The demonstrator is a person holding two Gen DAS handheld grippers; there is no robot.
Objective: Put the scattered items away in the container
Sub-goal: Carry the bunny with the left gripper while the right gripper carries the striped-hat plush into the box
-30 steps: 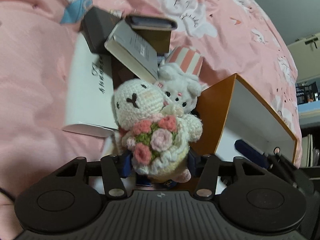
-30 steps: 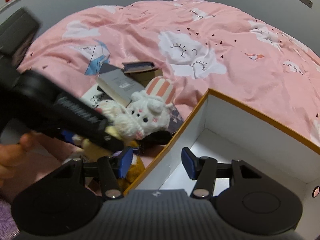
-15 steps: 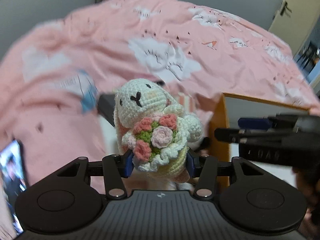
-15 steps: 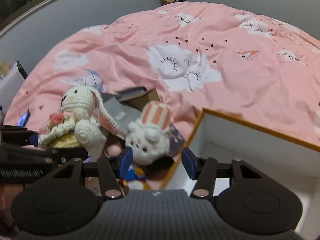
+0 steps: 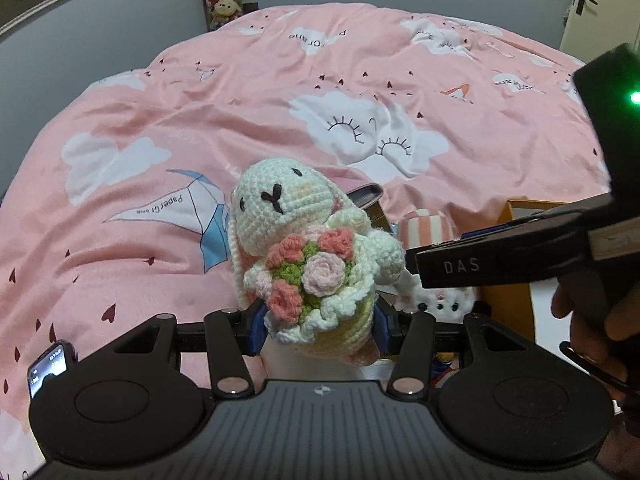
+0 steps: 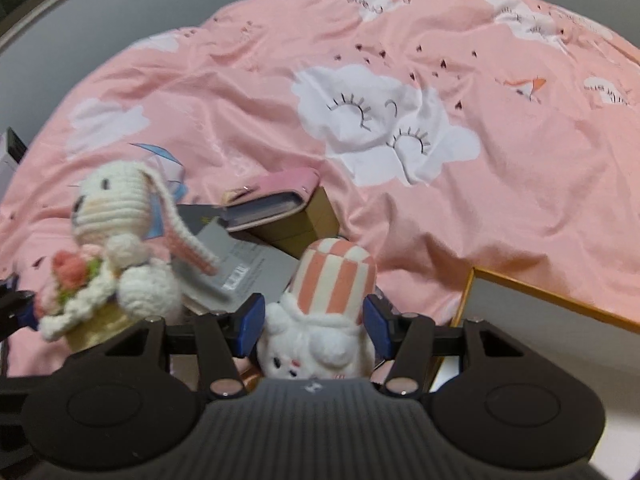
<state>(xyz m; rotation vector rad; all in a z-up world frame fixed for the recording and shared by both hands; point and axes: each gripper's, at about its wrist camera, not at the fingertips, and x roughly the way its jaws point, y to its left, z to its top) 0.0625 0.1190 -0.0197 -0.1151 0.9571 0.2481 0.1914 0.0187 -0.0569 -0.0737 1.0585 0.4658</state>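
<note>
Across the upper frame of both wrist views spreads the pink duvet (image 5: 360,92), the soft ground on which I work. At the right edge of the left view sits the orange-rimmed container (image 5: 516,216), partly hidden by my right gripper (image 6: 312,322), near enough, I judge, for a short carry. Left of centre in the right view, a pile of books (image 6: 256,248) lies beside the box. At lower centre of the left view, my left gripper (image 5: 318,326) clamps its blue pads on the base of the crochet bunny (image 5: 308,256), held upright and clear of the bed. At lower centre of the right view, my right fingers (image 6: 250,326) stand wide on either side of the striped-hat plush (image 6: 320,328); I cannot tell whether they press it. A second ago the bunny hung low over the books, and my right gripper looked into the box.
</note>
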